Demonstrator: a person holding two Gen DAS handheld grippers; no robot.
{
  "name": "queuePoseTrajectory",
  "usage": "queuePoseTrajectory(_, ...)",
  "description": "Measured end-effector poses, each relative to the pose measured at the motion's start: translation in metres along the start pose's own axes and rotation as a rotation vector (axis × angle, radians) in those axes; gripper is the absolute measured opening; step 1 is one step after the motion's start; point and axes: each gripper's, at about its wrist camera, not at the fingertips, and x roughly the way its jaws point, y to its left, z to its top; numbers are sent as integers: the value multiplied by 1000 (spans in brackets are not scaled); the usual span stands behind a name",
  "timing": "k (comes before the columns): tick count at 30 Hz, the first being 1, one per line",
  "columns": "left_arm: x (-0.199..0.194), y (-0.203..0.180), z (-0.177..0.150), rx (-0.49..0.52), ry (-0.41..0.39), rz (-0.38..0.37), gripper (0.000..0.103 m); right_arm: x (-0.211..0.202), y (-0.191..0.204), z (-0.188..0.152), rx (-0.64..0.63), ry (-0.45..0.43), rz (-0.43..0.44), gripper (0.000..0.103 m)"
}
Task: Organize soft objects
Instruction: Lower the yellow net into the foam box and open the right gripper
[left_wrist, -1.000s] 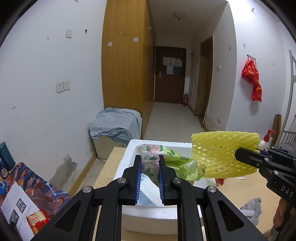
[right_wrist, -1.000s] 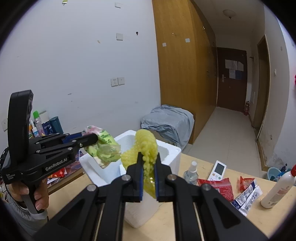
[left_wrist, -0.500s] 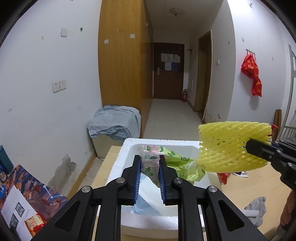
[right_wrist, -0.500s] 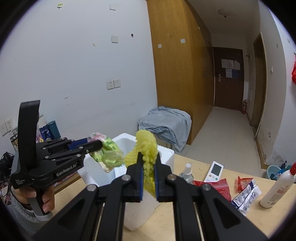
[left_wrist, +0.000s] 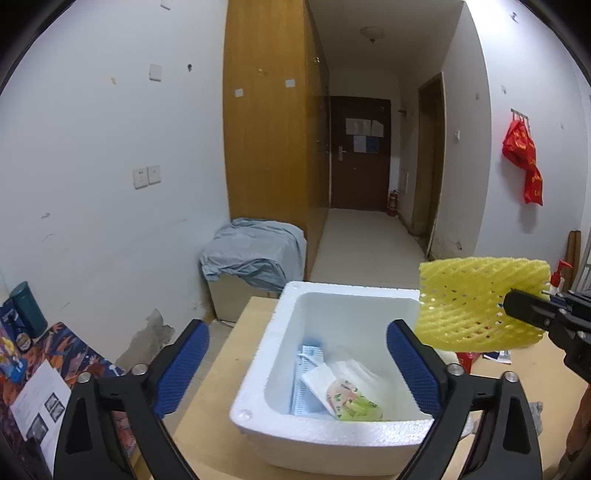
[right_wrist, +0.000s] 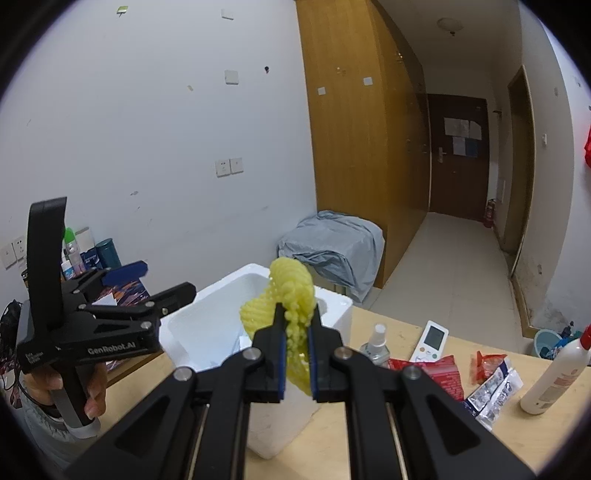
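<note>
A light wooden table (left_wrist: 221, 354) is seen against a white wall, and on it a white rectangular styrofoam box (left_wrist: 325, 439) is set with its open top facing up. Inside the box, on its floor, a blue-and-white flat packet (left_wrist: 308, 369) is laid, and over it a clear plastic pack of tissues printed in pink and green (left_wrist: 351, 400) is rested, touching nothing but the packet and the box.

The left gripper (left_wrist: 297, 369) is held above the near rim of the box, angled downward; its jaws have just been opening and are now spread wide, with nothing between the blue pads (left_wrist: 183, 369) and the tissue pack lying free below them. In the right wrist view the same gripper (right_wrist: 162, 282) is seen at the left of the box, gripped by a hand (right_wrist: 92, 391).

The right gripper (right_wrist: 295, 339) is held to the right of the box, its jaws pressed together on a yellow foam net sleeve (right_wrist: 291, 306), which is pinched at its lower part and is raised in the air above the box's right edge. In the left wrist view the sleeve (left_wrist: 480, 310) is shown as a broad mesh sheet, clear of the box.

On the table to the right, a white lotion bottle (right_wrist: 554, 373), a white remote control (right_wrist: 430, 341), a small clear spray bottle (right_wrist: 376, 347) and red snack wrappers (right_wrist: 436, 373) are laid well apart from the box.
</note>
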Motion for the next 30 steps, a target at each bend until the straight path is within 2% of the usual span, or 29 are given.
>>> queuePoseTrajectory(12,-33,40,1,-67,-48,124,103,8,14,0,-24,19,47,12)
queuePoseTrajectory(22,-47,63,-6,-92,-49,166,103,28,33,2,-43,53,90,12)
queuePoseTrajectory(30,-50,71,-6,-109,-51,151,103,38,39,2,-54,70,82,12)
